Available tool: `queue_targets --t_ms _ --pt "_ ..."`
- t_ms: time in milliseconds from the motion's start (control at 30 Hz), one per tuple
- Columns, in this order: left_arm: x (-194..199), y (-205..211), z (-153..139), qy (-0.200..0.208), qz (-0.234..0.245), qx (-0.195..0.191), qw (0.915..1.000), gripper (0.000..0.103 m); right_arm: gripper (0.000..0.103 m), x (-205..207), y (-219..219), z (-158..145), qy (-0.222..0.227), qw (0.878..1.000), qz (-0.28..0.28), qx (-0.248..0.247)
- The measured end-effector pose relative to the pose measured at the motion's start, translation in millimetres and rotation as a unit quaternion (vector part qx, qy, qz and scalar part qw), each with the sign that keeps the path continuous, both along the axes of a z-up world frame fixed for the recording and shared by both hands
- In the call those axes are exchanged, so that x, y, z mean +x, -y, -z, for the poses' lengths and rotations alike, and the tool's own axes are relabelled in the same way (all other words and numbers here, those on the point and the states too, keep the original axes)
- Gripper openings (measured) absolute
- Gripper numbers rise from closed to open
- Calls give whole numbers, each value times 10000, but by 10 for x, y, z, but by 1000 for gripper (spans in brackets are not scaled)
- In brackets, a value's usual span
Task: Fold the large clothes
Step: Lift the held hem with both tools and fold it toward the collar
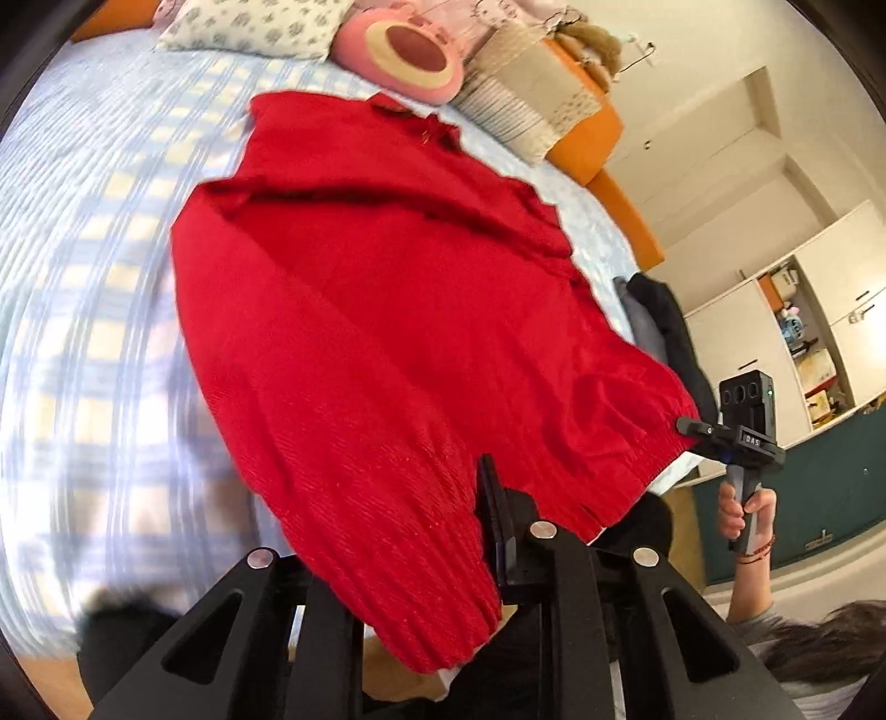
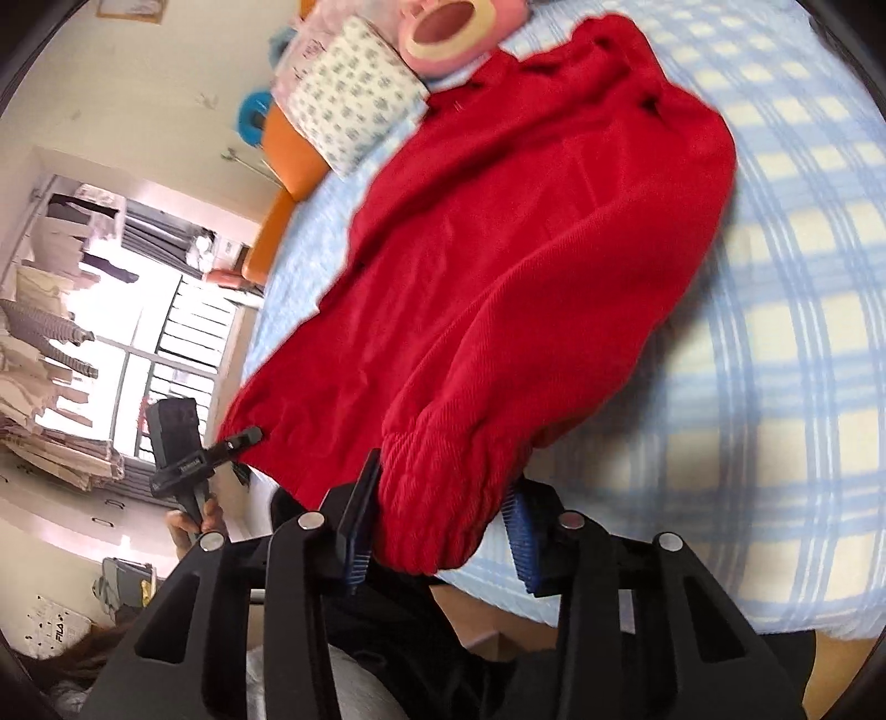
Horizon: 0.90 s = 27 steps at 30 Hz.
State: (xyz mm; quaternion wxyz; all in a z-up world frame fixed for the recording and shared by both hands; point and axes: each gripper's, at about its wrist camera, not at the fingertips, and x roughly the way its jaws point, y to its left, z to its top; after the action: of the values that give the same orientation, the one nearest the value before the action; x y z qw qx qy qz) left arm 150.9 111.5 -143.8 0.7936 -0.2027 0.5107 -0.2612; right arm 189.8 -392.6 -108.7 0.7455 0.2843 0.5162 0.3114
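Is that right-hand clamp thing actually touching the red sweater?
Touching. In the right wrist view the right gripper has the red sweater's ribbed hem bunched between its fingers, pressed against both pads.

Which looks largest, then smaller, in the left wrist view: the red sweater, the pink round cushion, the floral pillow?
1. red sweater, by far the largest.
2. and 3. floral pillow and pink round cushion look alike; the frame edge cuts both, so I do not rank them.
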Motion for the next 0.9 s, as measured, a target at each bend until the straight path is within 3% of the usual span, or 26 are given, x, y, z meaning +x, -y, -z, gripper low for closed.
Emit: queue_targets --t_ms 100,233,333,400,667,900 --pt "128 -10 -133 99 -36 -73 9999 23 41 123 47 -117 83 9995 35 319" --pt "424 -139 -340 43 -38 -513 9987 23 39 350 46 -411 491 9980 115 385" --pt "666 -183 -542 149 -72 -413 9990 23 28 586 91 -648 721 9957 65 585" --pt "791 -160 -652 234 -58 -293 9993 23 26 737 128 -725 747 9962 111 435" --pt "1053 20 -805 335 54 -87 9994 23 24 912 161 -584 522 9980 123 328" --pt "1277 -34 -893 454 -189 -122 9987 23 22 1047 301 -676 590 9969 369 358"
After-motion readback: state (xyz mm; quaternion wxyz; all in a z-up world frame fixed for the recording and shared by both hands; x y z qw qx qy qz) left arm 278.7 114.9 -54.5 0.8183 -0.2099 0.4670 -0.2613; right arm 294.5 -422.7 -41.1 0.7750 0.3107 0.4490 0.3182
